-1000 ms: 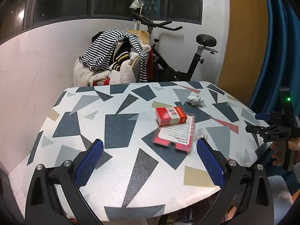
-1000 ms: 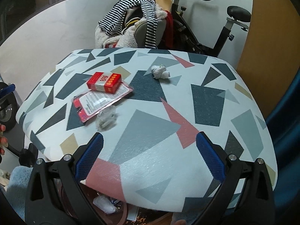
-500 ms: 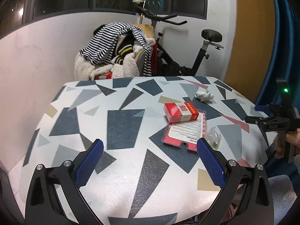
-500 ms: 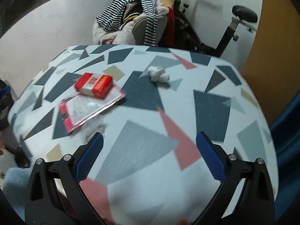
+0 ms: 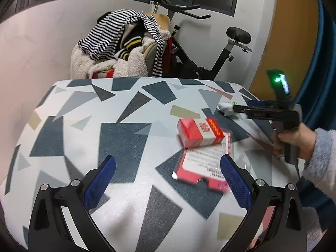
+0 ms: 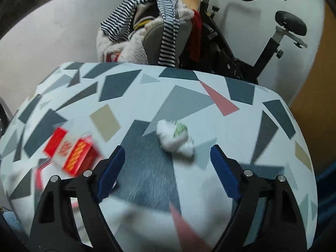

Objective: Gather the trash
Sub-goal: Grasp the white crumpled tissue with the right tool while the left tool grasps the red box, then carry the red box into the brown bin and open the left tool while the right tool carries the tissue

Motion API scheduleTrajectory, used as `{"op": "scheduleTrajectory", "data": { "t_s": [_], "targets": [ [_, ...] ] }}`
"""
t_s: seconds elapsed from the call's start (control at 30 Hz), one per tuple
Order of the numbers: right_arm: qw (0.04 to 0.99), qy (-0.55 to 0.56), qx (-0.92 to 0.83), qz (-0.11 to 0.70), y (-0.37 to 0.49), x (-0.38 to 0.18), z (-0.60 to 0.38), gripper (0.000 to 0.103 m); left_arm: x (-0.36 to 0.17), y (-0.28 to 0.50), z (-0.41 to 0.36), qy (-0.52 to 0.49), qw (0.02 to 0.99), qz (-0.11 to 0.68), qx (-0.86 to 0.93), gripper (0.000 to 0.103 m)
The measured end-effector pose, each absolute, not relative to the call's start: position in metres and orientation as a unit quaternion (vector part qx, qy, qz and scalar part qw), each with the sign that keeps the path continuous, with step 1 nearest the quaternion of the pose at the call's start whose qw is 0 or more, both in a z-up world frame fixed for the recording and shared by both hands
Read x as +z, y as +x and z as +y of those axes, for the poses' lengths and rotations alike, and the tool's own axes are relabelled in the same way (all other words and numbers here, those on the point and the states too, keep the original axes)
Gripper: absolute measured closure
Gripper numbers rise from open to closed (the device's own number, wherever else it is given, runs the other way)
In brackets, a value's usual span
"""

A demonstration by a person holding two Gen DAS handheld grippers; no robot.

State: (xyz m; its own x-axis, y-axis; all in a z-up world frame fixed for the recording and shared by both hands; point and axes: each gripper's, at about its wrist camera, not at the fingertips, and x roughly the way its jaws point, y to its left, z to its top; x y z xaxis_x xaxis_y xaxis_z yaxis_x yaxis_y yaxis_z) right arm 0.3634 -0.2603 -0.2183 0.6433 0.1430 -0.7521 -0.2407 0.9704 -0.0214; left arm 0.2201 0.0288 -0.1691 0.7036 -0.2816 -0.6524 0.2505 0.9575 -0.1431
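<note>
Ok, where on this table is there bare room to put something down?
The table's whole left half, from the red box to the far-left edge, is bare. The right side is crowded: the box lies on a pink card, with a crumpled tissue beyond.

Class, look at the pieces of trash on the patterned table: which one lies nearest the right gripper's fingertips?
The crumpled white tissue, just ahead of the right gripper; the red box lies off to its left.
</note>
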Motion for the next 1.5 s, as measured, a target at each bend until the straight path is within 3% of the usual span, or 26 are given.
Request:
{"op": "scheduleTrajectory", "data": {
  "t_s": [0.17, 0.2, 0.23, 0.27, 0.37, 0.7, 1.0, 1.03, 1.5],
  "targets": [
    [0.895, -0.056, 0.089, 0.434, 0.392, -0.235, -0.258, 0.023, -0.174, 0.246, 0.01, -0.016, 0.913, 0.372, -0.164, 0.006],
    [0.892, -0.055, 0.091, 0.439, 0.395, -0.237, -0.258, 0.027, -0.177, 0.253, 0.003, -0.015, 0.909, 0.381, -0.168, 0.006],
    [0.886, -0.058, 0.096, 0.451, 0.398, -0.24, -0.258, 0.046, -0.18, 0.26, -0.004, -0.013, 0.905, 0.389, -0.171, 0.006],
    [0.886, -0.058, 0.1, 0.449, 0.397, -0.239, -0.259, 0.053, -0.183, 0.268, -0.012, -0.011, 0.9, 0.398, -0.176, 0.006],
    [0.889, -0.047, 0.117, 0.439, 0.386, -0.234, -0.264, 0.057, -0.19, 0.281, -0.032, 0.003, 0.896, 0.407, -0.179, 0.006],
    [0.918, 0.011, 0.111, 0.381, 0.297, -0.215, -0.302, 0.057, -0.217, 0.339, -0.097, 0.055, 0.876, 0.461, -0.134, 0.006],
    [0.925, 0.041, 0.119, 0.36, 0.244, -0.204, -0.321, 0.057, -0.234, 0.362, -0.106, 0.071, 0.861, 0.496, -0.09, 0.006],
    [0.924, 0.043, 0.119, 0.36, 0.242, -0.204, -0.321, 0.057, -0.234, 0.361, -0.106, 0.074, 0.861, 0.496, -0.09, 0.013],
    [0.93, 0.04, 0.138, 0.339, 0.197, -0.175, -0.308, 0.057, -0.172, 0.288, -0.085, 0.088, 0.898, 0.421, -0.097, 0.014]
  ]
}}
